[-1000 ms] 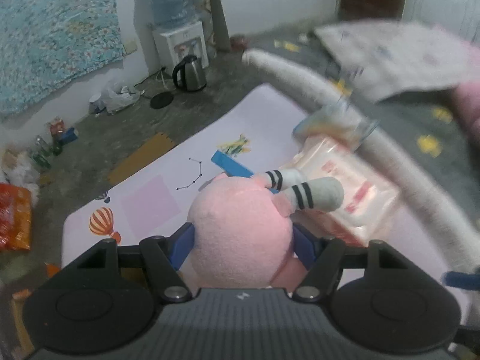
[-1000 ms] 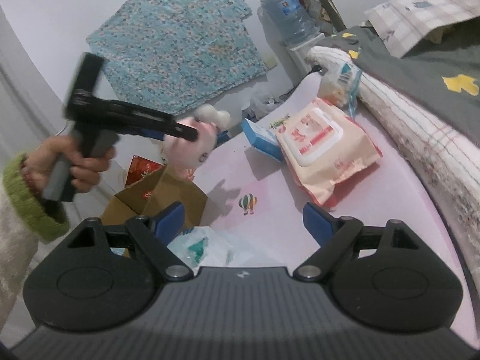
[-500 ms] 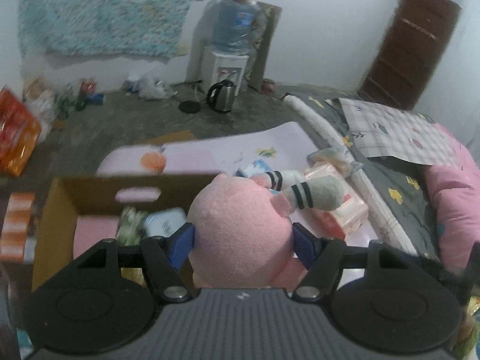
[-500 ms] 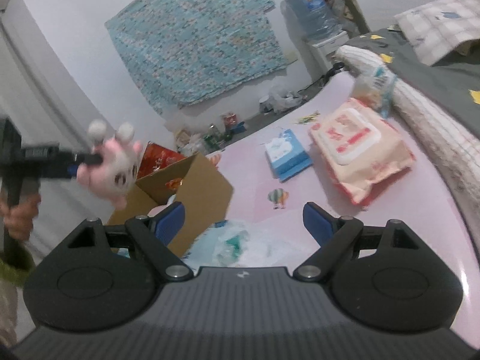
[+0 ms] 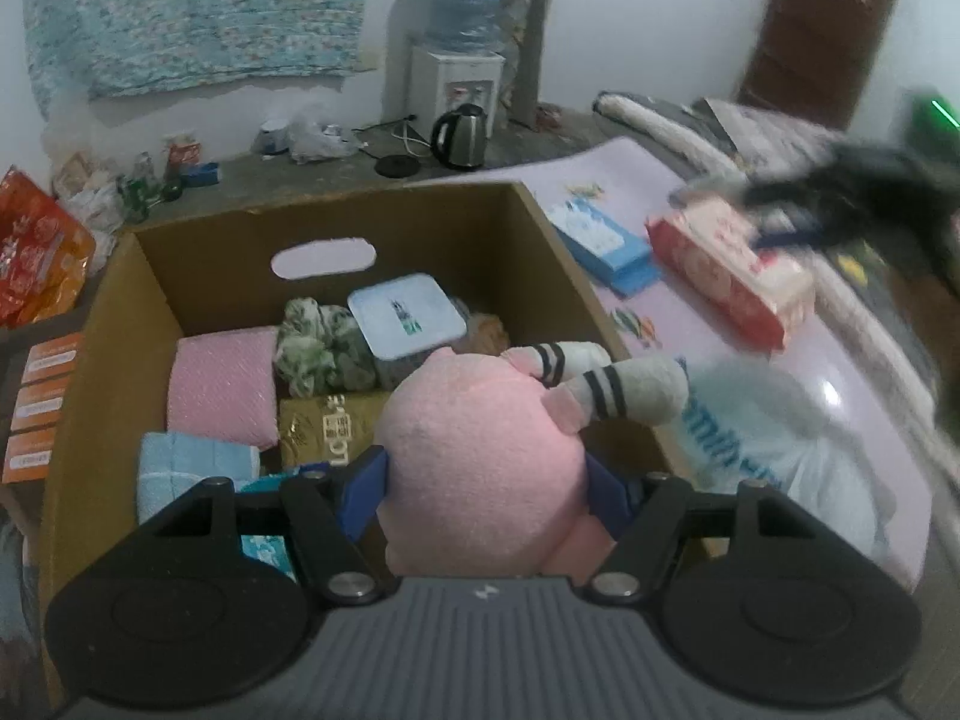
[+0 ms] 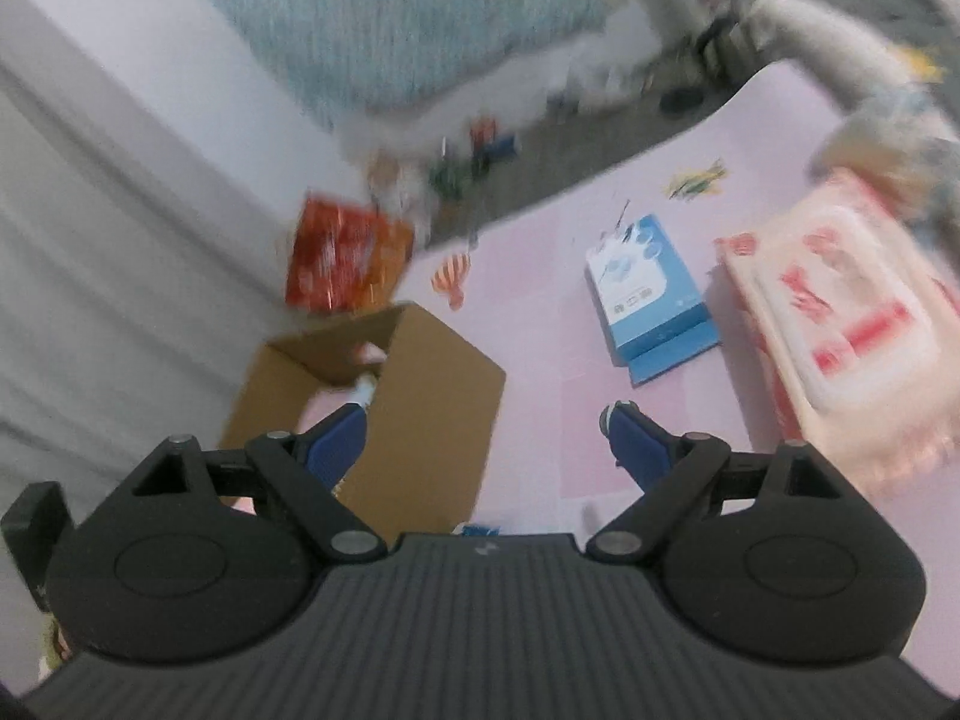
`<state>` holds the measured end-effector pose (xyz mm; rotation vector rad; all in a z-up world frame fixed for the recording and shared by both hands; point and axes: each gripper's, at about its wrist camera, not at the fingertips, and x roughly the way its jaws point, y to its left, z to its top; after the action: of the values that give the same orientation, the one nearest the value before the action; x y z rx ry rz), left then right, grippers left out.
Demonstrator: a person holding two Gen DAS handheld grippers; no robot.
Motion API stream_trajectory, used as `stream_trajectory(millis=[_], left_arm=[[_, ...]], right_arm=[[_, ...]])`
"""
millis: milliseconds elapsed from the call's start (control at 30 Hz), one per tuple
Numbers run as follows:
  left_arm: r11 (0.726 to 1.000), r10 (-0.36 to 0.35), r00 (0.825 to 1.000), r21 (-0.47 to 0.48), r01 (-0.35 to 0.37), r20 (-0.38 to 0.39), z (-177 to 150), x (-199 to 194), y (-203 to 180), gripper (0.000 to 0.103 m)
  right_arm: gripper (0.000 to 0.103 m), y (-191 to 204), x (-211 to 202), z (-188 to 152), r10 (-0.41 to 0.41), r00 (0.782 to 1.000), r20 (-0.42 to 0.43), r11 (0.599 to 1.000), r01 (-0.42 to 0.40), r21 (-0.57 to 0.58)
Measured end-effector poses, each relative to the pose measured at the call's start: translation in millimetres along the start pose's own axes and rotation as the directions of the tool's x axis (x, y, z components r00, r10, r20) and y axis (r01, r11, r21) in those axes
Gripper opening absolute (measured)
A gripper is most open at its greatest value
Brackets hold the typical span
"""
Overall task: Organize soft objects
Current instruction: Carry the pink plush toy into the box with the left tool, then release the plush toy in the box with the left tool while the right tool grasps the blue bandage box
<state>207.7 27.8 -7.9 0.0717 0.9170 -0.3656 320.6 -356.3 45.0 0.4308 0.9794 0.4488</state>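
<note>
My left gripper (image 5: 483,471) is shut on a pink plush toy (image 5: 486,450) with grey striped ears, held above the open cardboard box (image 5: 150,276). The box holds a pink cushion (image 5: 219,387), a green patterned cloth (image 5: 318,345), a blue-lidded tub (image 5: 405,315) and a gold packet (image 5: 327,426). My right gripper (image 6: 483,438) is open and empty above the pink mat (image 6: 540,324), beside the box (image 6: 432,420). It shows blurred in the left wrist view (image 5: 840,198) over the red-and-pink wipes pack (image 5: 729,267).
A blue tissue pack (image 6: 651,288) and the wipes pack (image 6: 840,312) lie on the mat. A white plastic bag (image 5: 774,450) lies right of the box. An orange snack bag (image 6: 342,252), a kettle (image 5: 459,135) and a water dispenser (image 5: 459,72) stand on the floor.
My left gripper carried the plush toy from over the mat to above the box. My right gripper swung forward and down over the mat, and its view is blurred.
</note>
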Motion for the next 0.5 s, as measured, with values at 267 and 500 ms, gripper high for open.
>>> stream_trajectory(millis=[267, 500], left_arm=[[0.972, 0.07, 0.997, 0.227, -0.065, -0.015, -27.0, 6.8, -21.0, 0.071], [0.942, 0.07, 0.997, 0.332, -0.058, -0.024, -33.7, 10.7, -21.9, 0.071]], right_arm=[[0.09, 4.5, 124.1, 66.6, -0.33, 0.938, -0.105, 0.917, 0.292, -0.272], [0.09, -2.8, 185.4, 87.2, -0.462, 0.877, -0.13, 0.828, 0.374, -0.418]])
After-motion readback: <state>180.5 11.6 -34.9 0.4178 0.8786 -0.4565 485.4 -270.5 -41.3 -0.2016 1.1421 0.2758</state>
